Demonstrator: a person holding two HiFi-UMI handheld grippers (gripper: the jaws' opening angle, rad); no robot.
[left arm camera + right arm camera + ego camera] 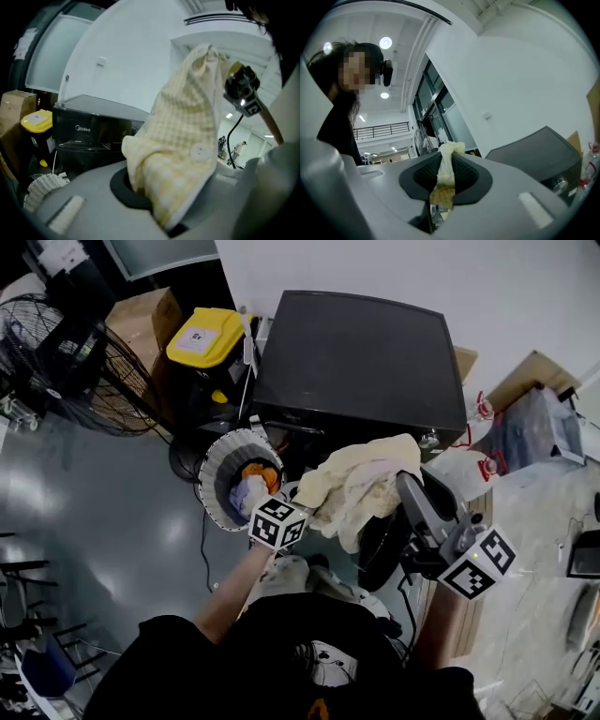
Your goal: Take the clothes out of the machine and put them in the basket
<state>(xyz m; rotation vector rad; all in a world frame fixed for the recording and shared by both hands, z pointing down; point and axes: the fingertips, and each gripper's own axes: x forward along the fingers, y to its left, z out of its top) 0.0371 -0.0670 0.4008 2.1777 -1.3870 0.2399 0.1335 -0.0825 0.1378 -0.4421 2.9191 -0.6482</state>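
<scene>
A pale yellow checked garment [361, 486] hangs in the air in front of the black washing machine [361, 362], stretched between both grippers. My left gripper [305, 507] is shut on its left end, beside the basket. In the left gripper view the cloth [183, 140] with a white button bulges out of the jaws. My right gripper [405, 482] is shut on the right end; in the right gripper view a thin fold of the cloth [444, 176] is pinched between the jaws. The round white basket [217, 457] stands on the floor left of the machine, with orange and pale clothes [251, 486] inside.
A yellow-lidded black bin [202, 338] and a cardboard box [141, 320] stand left of the machine, a floor fan [70, 357] farther left. The machine's round door [380, 545] hangs open below the garment. Boxes and bottles [525, 418] crowd the right.
</scene>
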